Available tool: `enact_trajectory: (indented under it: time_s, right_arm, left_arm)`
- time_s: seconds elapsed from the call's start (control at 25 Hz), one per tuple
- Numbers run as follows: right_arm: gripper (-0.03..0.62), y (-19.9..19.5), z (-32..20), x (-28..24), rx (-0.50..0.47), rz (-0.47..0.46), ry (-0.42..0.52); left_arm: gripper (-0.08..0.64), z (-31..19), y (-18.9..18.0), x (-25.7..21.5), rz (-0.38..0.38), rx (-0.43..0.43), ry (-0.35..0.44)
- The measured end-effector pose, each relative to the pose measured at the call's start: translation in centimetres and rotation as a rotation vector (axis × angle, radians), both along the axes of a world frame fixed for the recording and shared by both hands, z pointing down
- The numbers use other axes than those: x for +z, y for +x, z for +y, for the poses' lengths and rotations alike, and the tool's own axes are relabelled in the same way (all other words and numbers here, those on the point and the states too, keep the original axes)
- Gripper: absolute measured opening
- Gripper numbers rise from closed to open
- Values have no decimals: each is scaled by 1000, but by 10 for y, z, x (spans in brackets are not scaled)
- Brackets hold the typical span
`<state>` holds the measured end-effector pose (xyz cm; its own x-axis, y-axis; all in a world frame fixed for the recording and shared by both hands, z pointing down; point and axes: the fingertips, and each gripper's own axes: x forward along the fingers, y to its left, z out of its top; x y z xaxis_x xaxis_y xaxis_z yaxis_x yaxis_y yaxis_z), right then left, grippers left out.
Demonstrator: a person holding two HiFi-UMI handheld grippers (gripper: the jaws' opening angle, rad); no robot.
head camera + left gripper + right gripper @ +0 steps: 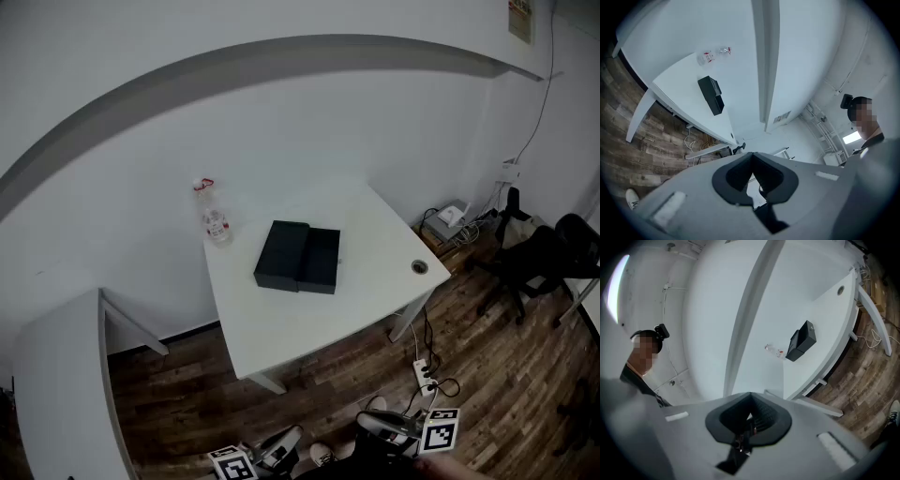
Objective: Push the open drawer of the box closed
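A black box (281, 253) lies in the middle of the white table (281, 323), its open drawer (321, 261) pulled out to the right. Both grippers hang low at the bottom of the head view, well short of the table and above the wooden floor. The left gripper (284, 441) and the right gripper (377, 419) are both shut with nothing between their jaws. From the left gripper (751, 155) the box (711, 95) shows far off and small. The view from the right gripper (750, 394) has the box (801, 340) far off too.
A clear plastic bottle (214, 214) with a red cap stands near the table's back left corner. A cable hole (419, 267) sits at the table's right corner. A black office chair (534, 258) and a power strip (425, 375) are on the floor at right. Another white desk (56, 375) stands at left.
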<state>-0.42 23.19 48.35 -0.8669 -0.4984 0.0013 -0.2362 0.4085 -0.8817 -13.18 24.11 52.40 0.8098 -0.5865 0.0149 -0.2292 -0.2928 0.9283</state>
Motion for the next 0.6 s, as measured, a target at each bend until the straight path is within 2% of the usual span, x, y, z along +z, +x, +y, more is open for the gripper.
enact_trajectory:
  time_s: [0.6]
  right_arm:
    - [3,7,-1,0,4,-5,0]
  left_arm:
    - [3,0,6,-1,10,-3,-10]
